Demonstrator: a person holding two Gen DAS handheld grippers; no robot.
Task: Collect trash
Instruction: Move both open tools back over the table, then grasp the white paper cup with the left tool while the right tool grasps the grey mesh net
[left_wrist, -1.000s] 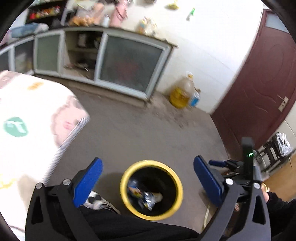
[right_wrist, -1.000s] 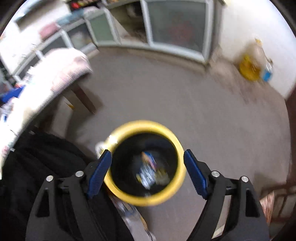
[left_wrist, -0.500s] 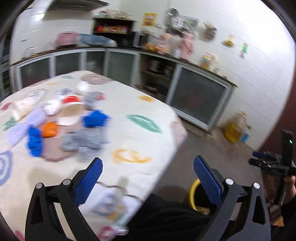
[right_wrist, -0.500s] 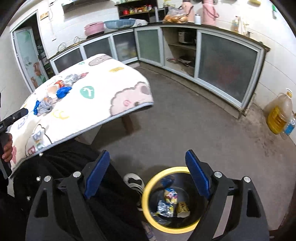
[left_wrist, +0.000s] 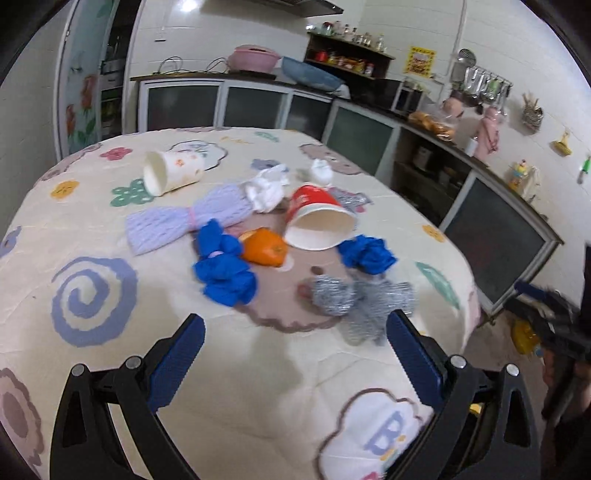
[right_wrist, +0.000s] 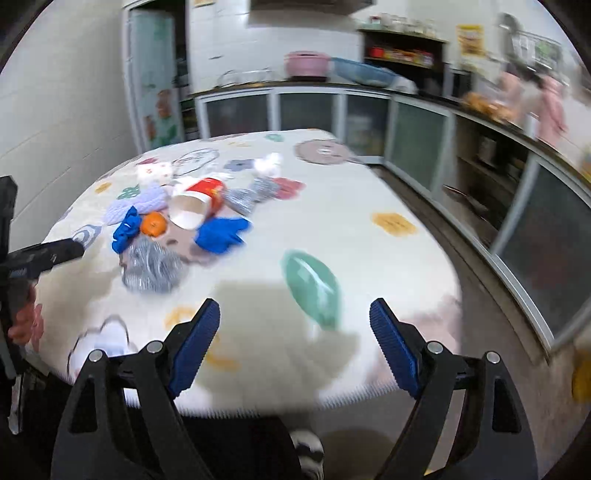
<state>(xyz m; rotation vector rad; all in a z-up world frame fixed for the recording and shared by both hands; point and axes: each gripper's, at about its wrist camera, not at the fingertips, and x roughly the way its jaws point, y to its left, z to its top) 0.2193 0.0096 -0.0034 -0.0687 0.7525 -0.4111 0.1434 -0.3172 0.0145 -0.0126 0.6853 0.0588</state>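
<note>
- Trash is lying in a loose cluster on the patterned cream tablecloth (left_wrist: 110, 347): a tipped red paper cup (left_wrist: 319, 221), an orange peel (left_wrist: 265, 246) just left of it, crumpled blue wrappers (left_wrist: 224, 271) and silvery foil wrappers (left_wrist: 354, 297) nearer.
- A white paper cup (left_wrist: 171, 173) is lying on its side at the far left.
- The left gripper (left_wrist: 295, 365) is hovering over the near table edge, jaws spread wide, holding nothing.
- The right gripper (right_wrist: 295, 349) is likewise gaping empty, right of the cluster.

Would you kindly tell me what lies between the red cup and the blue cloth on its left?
An orange peel lies between the red cup and blue cloth, clearest in the left wrist view.
</note>
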